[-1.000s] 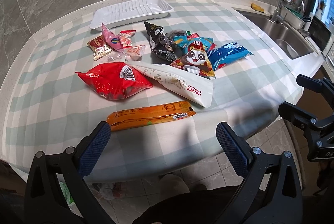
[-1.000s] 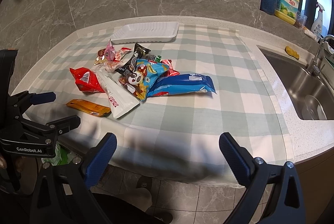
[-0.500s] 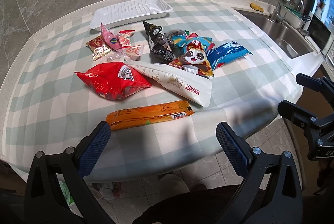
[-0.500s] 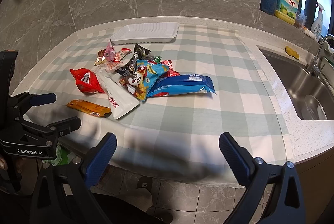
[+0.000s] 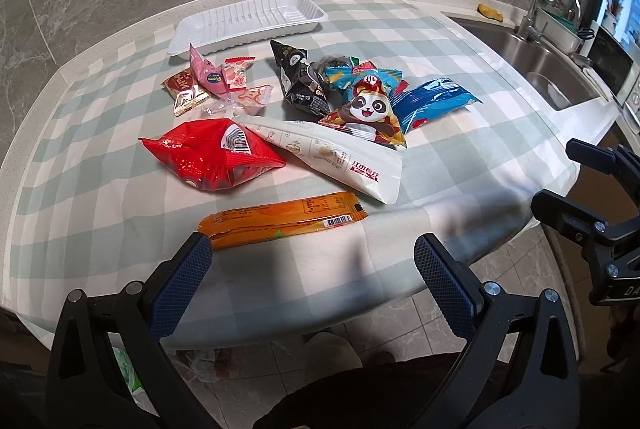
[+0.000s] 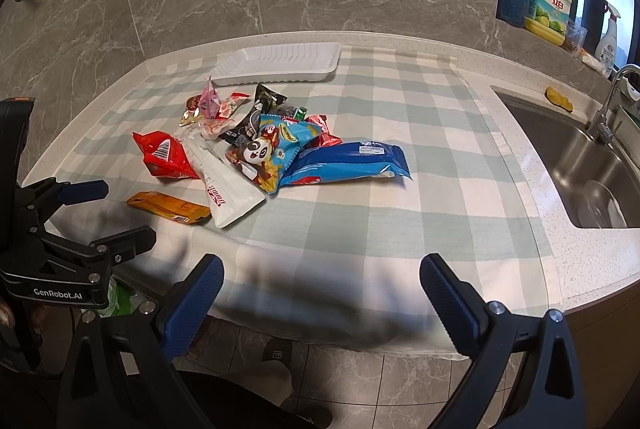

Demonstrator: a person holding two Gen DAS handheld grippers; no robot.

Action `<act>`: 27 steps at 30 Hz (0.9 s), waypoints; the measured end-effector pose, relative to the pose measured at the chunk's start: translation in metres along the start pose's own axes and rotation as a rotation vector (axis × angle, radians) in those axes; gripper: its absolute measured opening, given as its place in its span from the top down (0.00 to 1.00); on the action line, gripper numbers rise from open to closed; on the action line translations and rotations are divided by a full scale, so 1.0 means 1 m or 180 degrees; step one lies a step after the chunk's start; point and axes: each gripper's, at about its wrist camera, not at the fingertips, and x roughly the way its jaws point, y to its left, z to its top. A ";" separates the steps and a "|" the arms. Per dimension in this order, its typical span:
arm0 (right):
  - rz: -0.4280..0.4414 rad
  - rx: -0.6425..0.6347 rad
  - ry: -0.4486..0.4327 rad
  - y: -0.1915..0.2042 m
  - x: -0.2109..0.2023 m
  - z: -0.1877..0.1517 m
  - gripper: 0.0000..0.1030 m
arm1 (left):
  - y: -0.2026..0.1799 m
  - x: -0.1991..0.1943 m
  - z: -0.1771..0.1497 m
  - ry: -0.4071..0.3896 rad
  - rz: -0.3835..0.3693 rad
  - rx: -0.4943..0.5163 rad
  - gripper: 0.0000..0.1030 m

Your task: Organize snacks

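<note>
A pile of snacks lies on the checked cloth: an orange bar (image 5: pixel 282 217), a red bag (image 5: pixel 212 159), a white pouch (image 5: pixel 332 159), a panda packet (image 5: pixel 370 113), a blue pack (image 5: pixel 434 103), a black packet (image 5: pixel 298 83) and small sweets (image 5: pixel 212 85). An empty white tray (image 5: pixel 248 21) stands behind them. My left gripper (image 5: pixel 312 265) is open and empty, just short of the orange bar at the front edge. My right gripper (image 6: pixel 320 285) is open and empty above the cloth's front edge, short of the blue pack (image 6: pixel 348 163). The left gripper also shows in the right wrist view (image 6: pixel 108 209).
A steel sink (image 6: pixel 580 157) with a tap (image 6: pixel 608 101) lies to the right. Detergent bottles (image 6: pixel 548 5) stand by the window. A marble wall rises behind the counter. Tiled floor lies below the counter's front edge (image 6: pixel 320 361).
The left gripper has crept slightly forward toward the orange bar. The right gripper has barely moved. No snack has moved.
</note>
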 end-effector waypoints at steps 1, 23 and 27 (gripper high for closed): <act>0.0001 -0.0001 0.0000 0.000 0.000 0.000 0.02 | 0.000 0.000 0.000 0.0002 0.0002 -0.0002 0.01; 0.0013 0.0005 0.0005 -0.001 0.002 0.001 0.02 | -0.007 0.003 0.003 0.0026 -0.0002 -0.0022 0.01; 0.0026 0.0004 0.0014 0.000 0.003 0.002 0.02 | -0.002 0.006 0.005 0.0038 0.0002 -0.0048 0.01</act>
